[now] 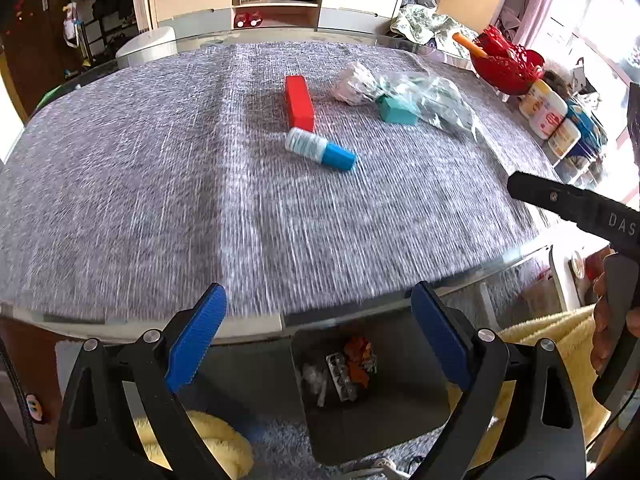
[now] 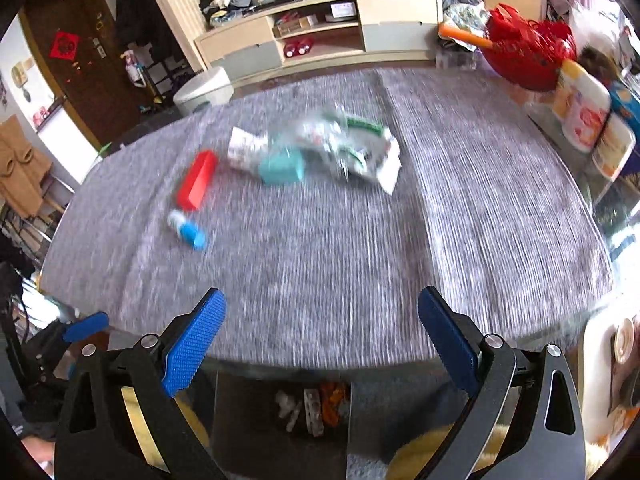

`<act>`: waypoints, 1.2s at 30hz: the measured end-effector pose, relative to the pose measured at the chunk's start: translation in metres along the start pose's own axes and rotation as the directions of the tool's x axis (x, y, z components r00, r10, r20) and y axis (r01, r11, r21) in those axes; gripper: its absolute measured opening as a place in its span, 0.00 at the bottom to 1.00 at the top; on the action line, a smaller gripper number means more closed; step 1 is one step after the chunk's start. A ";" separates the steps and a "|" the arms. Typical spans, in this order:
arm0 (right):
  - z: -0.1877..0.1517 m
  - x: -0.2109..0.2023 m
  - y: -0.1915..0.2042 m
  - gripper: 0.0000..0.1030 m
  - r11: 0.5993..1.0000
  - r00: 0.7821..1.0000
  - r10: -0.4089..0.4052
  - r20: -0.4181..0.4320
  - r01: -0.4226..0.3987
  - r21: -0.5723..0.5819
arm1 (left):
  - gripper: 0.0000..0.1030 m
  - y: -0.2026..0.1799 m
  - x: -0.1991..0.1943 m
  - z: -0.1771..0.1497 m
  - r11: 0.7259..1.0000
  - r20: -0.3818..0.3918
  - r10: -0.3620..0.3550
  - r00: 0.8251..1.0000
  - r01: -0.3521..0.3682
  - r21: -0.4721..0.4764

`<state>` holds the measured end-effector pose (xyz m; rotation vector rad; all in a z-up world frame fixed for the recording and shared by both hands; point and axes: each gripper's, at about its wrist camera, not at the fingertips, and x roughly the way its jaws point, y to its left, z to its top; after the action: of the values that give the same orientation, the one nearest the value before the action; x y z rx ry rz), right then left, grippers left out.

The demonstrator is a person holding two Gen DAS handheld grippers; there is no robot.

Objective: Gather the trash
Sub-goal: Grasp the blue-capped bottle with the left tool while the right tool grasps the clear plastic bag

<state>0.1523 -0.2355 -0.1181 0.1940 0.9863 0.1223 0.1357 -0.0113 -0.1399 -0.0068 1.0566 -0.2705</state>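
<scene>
Looking through the left wrist view, you hold the left gripper at the near edge of the counter, fingers wide apart with nothing in them. The red box, the small bottle, the teal box and the crinkly plastic wrapper lie close together far across the grey cloth. A dark bin sits on the floor below the edge, likely so trash can drop in. In the right wrist view, your right gripper also waits at the near edge, fingers apart and empty. The picture is blurry, but the same trash pile sits well away from you.
</scene>
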 end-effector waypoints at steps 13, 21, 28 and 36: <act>0.067 0.037 0.007 0.94 1.000 1.000 0.015 0.005 -0.015 -0.012 | 0.86 0.007 0.034 0.051 1.000 -0.010 -0.008 1.000 0.008 0.010; 0.089 0.057 0.009 0.94 1.000 1.000 0.004 0.001 -0.004 -0.015 | 0.85 0.005 0.055 0.075 0.999 -0.019 -0.017 1.000 0.018 0.028; 0.096 0.070 0.008 0.93 1.000 1.000 0.019 -0.017 -0.019 -0.007 | 0.74 -0.004 0.073 0.084 0.996 -0.039 -0.013 0.999 0.017 0.084; 0.096 0.086 0.002 0.80 0.999 0.998 0.032 -0.052 -0.032 0.003 | 0.55 -0.003 0.076 0.093 0.996 -0.012 -0.008 1.000 0.009 0.093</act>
<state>0.2790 -0.2271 -0.1361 0.2097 1.0353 0.1561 0.2498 -0.0429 -0.1584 0.0740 1.0545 -0.3281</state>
